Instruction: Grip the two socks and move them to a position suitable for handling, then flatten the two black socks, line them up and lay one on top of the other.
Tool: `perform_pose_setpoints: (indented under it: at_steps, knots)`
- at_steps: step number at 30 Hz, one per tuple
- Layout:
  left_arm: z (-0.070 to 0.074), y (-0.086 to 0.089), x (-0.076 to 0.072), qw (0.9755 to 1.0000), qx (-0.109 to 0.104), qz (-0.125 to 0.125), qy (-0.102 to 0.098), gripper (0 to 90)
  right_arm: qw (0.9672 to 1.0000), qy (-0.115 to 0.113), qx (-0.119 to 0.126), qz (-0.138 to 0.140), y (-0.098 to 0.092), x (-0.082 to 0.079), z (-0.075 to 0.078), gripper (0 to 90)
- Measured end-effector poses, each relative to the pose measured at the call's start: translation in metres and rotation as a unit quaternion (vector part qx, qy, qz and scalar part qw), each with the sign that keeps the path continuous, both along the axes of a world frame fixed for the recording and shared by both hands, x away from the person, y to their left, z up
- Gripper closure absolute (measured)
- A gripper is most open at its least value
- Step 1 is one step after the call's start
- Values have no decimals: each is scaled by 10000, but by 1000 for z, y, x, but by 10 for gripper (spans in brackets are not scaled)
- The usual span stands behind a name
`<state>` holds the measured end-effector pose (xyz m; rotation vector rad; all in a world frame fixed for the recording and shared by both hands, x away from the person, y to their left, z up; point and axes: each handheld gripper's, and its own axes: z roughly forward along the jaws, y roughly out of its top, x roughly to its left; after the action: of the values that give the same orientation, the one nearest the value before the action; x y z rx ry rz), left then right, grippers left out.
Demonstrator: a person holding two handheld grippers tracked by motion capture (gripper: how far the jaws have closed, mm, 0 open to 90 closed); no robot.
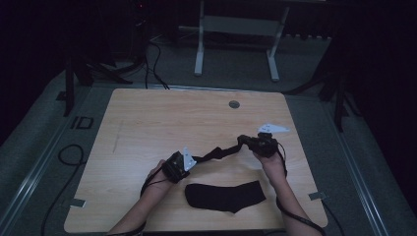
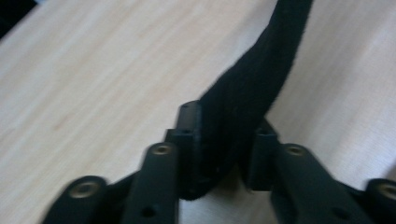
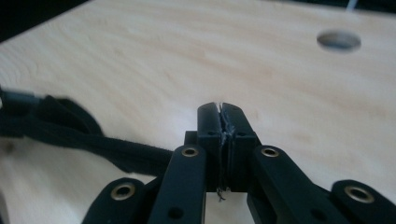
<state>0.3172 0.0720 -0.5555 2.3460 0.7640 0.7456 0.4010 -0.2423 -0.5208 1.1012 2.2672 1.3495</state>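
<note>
A dim room surrounds a light wooden table [image 1: 147,128], with grey floor, cables and a white metal frame [image 1: 236,29] beyond its far edge. Above the middle of the table a black sock [image 1: 219,152] is stretched in the air between the two grippers, sagging a little. Its left end lies between the jaws of the left gripper [image 1: 184,164]; in the left gripper view the sock [image 2: 247,107] rests against one jaw while a small gap shows on the other side, so the jaws stand slightly apart and do not clamp it. The right gripper [image 1: 246,141], held farther and to the right, has its jaws pressed together, with frayed threads pinched in the seam between them in the right gripper view [image 3: 223,140]; the sock [image 3: 93,144] trails off to the left from beneath them. A second black sock [image 1: 226,195] lies flat on the near part of the table, between the person's forearms. A round hole [image 1: 234,104] sits near the far edge.
</note>
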Motion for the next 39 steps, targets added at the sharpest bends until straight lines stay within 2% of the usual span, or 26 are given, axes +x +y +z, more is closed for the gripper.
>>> perform_pose_setpoints:
  at_steps: [1, 3, 5, 6, 9, 11, 13, 15, 18, 19, 21, 24, 27, 28, 29, 33, 35, 37, 38, 39]
  knots:
    - [0, 0, -1, 10000, 22, -10, 4, 636, 10000, 40, -20, -5, -4, -4, -4, 860]
    - [1, 2, -2, 10000, -33, -36, 18, 623, 9999, 99, -89, -5, -14, -12, -10, 823]
    - [3, 3, -4, 10000, -41, -6, 33, 548, 9997, 176, -126, -60, -25, -20, -14, 738]
    - [4, 4, -4, 10000, -73, -19, 55, 545, 9995, 289, -119, -59, -29, -23, -16, 702]
    - [7, 7, -7, 9998, -139, -12, 139, 508, 9983, 403, -414, -112, -41, -34, -22, 597]
    - [8, 7, -10, 9997, -98, -86, 213, 492, 9975, 470, -498, -189, -48, -38, -24, 580]
    - [9, 10, -11, 9997, -59, -54, 249, 468, 9967, 618, -472, -234, -55, -39, -26, 545]
    - [10, 14, -11, 9992, -181, -44, 367, 425, 9963, 685, -455, -243, -59, -41, -26, 515]
    - [12, 24, -12, 9964, -579, 31, 625, 346, 9955, 792, -471, -227, -61, -44, -26, 465]
    - [13, 28, -12, 9955, -621, 137, 708, 316, 9952, 816, -486, -225, -61, -44, -26, 459]
    - [14, 37, -12, 9922, -834, 207, 905, 265, 9952, 820, -498, -207, -60, -44, -25, 441]
    - [17, 50, -17, 9922, -821, 334, 875, 264, 9952, 792, -558, -163, -56, -41, -20, 420]
    - [22, 65, -20, 9889, -1069, 431, 934, 265, 9955, 808, -484, -107, -51, -35, -15, 406]
    - [22, 65, -20, 9889, -1069, 431, 934, 265, 9955, 808, -484, -107, -51, -35, -15, 406]
    - [24, 71, -19, 9857, -1265, 517, 986, 265, 9956, 798, -481, -75, -48, -33, -13, 405]
    - [23, 67, -12, 9841, -1288, 546, 1092, 266, 9939, 921, -594, 110, -28, -16, -7, 352]
    - [22, 62, -7, 9831, -1321, 560, 1139, 266, 9937, 907, -640, 131, -18, -10, -6, 330]
    - [20, 58, -3, 9809, -1405, 570, 1221, 268, 9936, 839, -743, 98, -9, -6, -6, 360]
    - [19, 57, 0, 9812, -1385, 582, 1215, 272, 9931, 873, -772, 117, -5, -4, -7, 418]
    - [18, 56, 2, 9808, -1392, 595, 1232, 274, 9919, 989, -772, 174, -1, 0, -8, 389]
